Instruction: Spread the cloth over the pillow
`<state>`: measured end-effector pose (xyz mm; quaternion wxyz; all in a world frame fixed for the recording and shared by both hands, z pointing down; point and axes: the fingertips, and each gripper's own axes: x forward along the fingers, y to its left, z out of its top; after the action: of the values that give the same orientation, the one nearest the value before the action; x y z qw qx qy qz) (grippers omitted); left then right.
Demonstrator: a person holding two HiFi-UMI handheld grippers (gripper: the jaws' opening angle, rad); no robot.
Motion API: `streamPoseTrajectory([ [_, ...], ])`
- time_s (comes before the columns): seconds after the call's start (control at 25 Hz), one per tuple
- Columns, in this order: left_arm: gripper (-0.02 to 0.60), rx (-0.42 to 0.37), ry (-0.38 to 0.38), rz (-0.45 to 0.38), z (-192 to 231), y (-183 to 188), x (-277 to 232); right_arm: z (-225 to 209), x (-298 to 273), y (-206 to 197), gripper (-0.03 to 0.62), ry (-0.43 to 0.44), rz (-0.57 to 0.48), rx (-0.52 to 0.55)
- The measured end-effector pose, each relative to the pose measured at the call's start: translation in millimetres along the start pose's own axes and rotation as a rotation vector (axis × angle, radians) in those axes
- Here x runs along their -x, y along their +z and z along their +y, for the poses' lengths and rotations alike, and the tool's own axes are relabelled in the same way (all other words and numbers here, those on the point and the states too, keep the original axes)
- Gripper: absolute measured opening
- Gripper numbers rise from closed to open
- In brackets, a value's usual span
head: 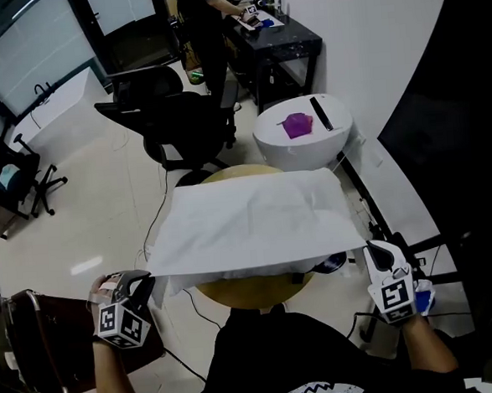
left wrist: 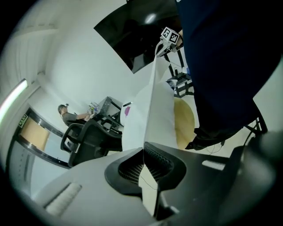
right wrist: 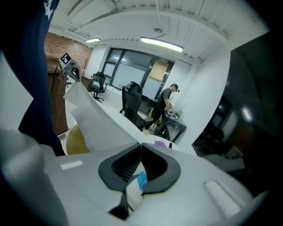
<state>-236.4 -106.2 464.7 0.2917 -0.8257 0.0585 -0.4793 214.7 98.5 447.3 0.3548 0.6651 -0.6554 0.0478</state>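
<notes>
1. Ribbed black pads (left wrist: pixel 131 170) of the left gripper (left wrist: pixel 144 164) nearest the lens, pressed flat together on a thin fold of white cloth (left wrist: pixel 152 106); smooth grey moulded shell all around them.
2. Likewise at the right gripper (right wrist: pixel 140 164): pads shut on the cloth's edge, with a small blue tag (right wrist: pixel 141 180) sticking out just below the pinch.
3. From the head view, one gripper at each near corner of the cloth, left at near left and right at near right, marker cubes (head: pixel 123 323) turned to the near side.
4. Cloth drawn out into a broad rectangle, matte, soft and faintly creased, spread over a round yellow table (head: pixel 255 296); near edge held above the tabletop, dark shadow beneath.
5. Farther off, a white drum-shaped stand (head: pixel 297 150) at far right, carrying a crumpled purple piece (head: pixel 297 125) and a slim black bar (head: pixel 321 113); a black office chair (head: pixel 186 120) just left of it; glossy pale floor.
6. Given only by the head view: the cloth's full outline and the stand's top. Given only by the gripper views: the pad ribbing and the pinch itself.
7. Left gripper view looking along the taut near edge to the other gripper at its end; right gripper view mirroring that, plus ceiling strip lights (right wrist: pixel 161 44) and a person (right wrist: pixel 164 103) standing at a black desk (right wrist: pixel 177 126), cropped at the head view's far edge.
</notes>
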Motion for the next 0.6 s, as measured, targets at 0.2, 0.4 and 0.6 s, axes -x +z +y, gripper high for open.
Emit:
streamPoseTrajectory([
  [0.2,0.0,0.048,-0.131,0.019,-60.3,-10.9,-18.7,27.0,-4.0,-48.2,0.012,0.037,0.069,-0.034],
  [0.4,0.0,0.092,-0.211,0.033,-108.5,-22.7,-39.8,53.0,-4.4,-87.3,0.012,0.078,0.133,-0.041],
  [0.6,0.0,0.112,-0.286,0.072,-147.8,-38.5,-68.1,81.2,-10.5,-127.0,0.012,0.117,0.201,-0.076],
])
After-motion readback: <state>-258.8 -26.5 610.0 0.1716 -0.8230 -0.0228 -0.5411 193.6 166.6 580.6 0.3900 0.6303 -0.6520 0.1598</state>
